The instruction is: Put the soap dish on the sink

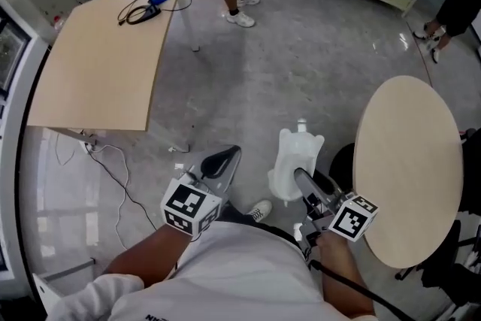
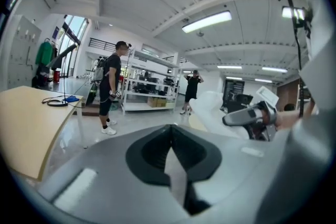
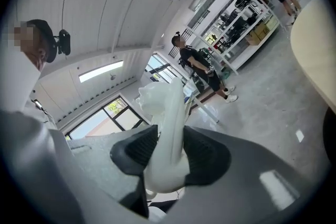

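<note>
I carry the soap dish [image 1: 294, 160] clamped in my right gripper [image 1: 307, 183]; my left gripper [image 1: 222, 159] is closed and empty. No sink is in view, so next I must find it.

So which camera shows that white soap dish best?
The head view: the whole soap dish shows from above, clamped by the right gripper. The right gripper view shows it edge-on between the fingers; the left gripper view catches only its pale side.
</note>
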Available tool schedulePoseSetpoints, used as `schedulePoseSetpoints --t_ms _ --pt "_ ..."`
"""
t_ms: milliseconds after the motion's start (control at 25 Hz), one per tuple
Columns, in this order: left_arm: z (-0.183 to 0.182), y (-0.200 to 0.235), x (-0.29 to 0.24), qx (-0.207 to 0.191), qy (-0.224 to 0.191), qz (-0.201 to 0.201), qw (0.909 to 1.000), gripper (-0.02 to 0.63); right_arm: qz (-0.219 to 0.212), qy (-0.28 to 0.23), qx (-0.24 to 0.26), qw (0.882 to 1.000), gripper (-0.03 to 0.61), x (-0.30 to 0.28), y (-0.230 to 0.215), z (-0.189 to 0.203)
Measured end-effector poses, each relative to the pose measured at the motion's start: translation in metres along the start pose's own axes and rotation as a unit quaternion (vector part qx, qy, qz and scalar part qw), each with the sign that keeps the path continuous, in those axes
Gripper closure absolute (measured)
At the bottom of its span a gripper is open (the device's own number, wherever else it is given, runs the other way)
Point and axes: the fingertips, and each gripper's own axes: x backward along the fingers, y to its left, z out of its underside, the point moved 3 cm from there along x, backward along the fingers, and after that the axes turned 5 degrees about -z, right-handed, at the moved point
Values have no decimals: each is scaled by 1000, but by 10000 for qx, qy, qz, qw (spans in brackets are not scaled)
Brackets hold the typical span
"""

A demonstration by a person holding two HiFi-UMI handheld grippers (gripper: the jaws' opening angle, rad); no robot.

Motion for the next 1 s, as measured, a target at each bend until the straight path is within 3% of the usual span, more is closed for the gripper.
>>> schedulePoseSetpoints --t_ms 240,440,720,1000 --pt "9 28 45 196 -169 -467 9986 606 -399 384 241 9982 423 -38 32 14" --pt "21 52 106 292 -258 -780 9962 606 -657 603 281 9956 425 -71 69 49" --pt "56 98 218 434 -199 -1315 9902 606 -860 898 175 9921 425 -113 131 124" --pt "100 143 330 696 -318 -1996 9769 606 -1199 1323 244 9836 425 -151 195 206"
